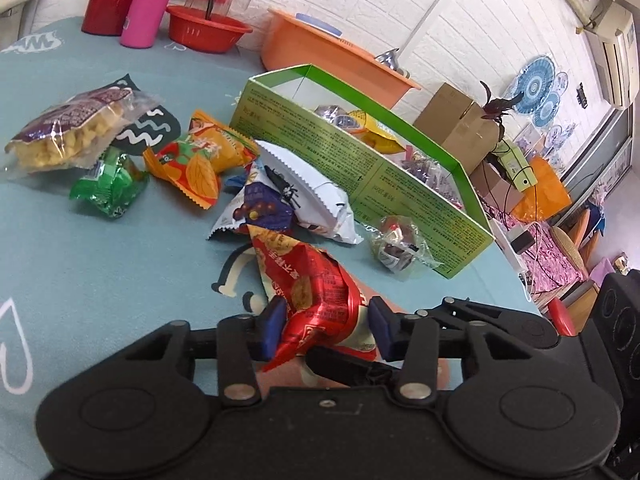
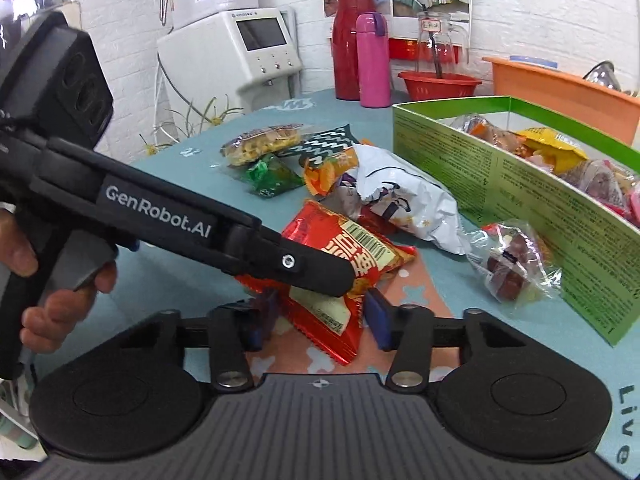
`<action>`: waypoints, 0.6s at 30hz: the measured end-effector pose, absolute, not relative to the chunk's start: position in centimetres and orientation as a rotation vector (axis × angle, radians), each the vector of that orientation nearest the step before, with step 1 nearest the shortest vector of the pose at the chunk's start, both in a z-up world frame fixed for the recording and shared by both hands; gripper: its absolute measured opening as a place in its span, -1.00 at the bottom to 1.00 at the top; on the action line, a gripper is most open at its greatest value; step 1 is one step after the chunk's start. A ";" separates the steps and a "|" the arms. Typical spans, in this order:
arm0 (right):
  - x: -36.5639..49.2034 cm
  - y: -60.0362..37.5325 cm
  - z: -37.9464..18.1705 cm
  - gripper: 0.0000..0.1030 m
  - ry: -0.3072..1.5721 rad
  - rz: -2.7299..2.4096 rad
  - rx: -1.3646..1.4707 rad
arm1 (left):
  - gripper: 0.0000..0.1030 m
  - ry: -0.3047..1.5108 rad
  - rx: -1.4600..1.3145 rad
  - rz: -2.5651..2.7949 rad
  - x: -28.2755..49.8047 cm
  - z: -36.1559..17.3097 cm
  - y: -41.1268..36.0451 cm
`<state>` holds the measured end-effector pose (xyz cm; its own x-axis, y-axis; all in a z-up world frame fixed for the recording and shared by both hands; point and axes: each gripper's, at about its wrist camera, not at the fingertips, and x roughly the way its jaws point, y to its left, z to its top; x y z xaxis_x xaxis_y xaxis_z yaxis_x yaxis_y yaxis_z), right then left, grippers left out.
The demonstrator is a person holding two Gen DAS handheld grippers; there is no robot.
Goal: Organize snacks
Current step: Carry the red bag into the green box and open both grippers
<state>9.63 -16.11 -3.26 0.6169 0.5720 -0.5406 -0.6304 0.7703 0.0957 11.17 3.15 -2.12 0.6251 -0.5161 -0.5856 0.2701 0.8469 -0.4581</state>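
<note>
Both grippers are on the same red snack packet [image 1: 316, 300], near edge of the teal tablecloth [image 1: 80, 248]. Left gripper [image 1: 326, 330] pinches it. Right gripper [image 2: 320, 318] straddles it half-wide; can't tell if its pads press. The green box [image 1: 360, 168] sits far right.

Red snack pkt [image 1: 316, 300], green box [image 1: 360, 168], teal cloth [image 1: 100, 280] w/ white hearts.
</note>
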 end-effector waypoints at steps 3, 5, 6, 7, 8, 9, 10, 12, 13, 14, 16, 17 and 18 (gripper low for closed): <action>8.9 -16.7 -2.9 0.25 0.570 0.693 -0.093 | 0.48 0.758 -0.332 -0.472 10.5 -1.4 2.8; 8.4 -16.9 -2.4 0.23 0.547 0.687 -0.105 | 0.48 0.736 -0.324 -0.483 9.9 -0.7 2.4; 8.1 -17.1 -2.0 0.23 0.533 0.682 -0.108 | 0.48 0.722 -0.320 -0.489 9.6 -0.2 2.2; 7.7 -17.4 -1.6 0.23 0.516 0.678 -0.109 | 0.48 0.703 -0.313 -0.497 9.3 0.4 2.0; 7.4 -17.7 -1.1 0.23 0.495 0.675 -0.111 | 0.48 0.682 -0.304 -0.506 9.1 1.0 1.7; 7.0 -18.1 -0.6 0.23 0.472 0.670 -0.114 | 0.47 0.660 -0.294 -0.516 8.9 1.7 1.4; 6.8 -18.5 -0.1 0.22 0.444 0.663 -0.116 | 0.47 0.637 -0.281 -0.526 8.8 2.4 0.9; 6.6 -19.2 0.9 0.23 0.397 0.645 -0.116 | 0.47 0.604 -0.266 -0.549 9.1 3.5 0.0; 6.7 -19.6 1.3 0.23 0.377 0.632 -0.115 | 0.47 0.590 -0.263 -0.562 9.5 4.0 -0.5; 6.8 -20.0 1.7 0.23 0.359 0.617 -0.115 | 0.47 0.577 -0.259 -0.572 9.9 4.5 -1.0; 7.3 -20.8 2.4 0.22 0.326 0.586 -0.112 | 0.47 0.556 -0.242 -0.594 10.9 5.2 -2.0; 7.6 -21.3 2.7 0.23 0.316 0.572 -0.106 | 0.47 0.549 -0.236 -0.605 11.4 5.5 -2.6; 8.0 -21.7 2.9 0.22 0.308 0.557 -0.101 | 0.47 0.545 -0.235 -0.616 12.1 5.7 -3.2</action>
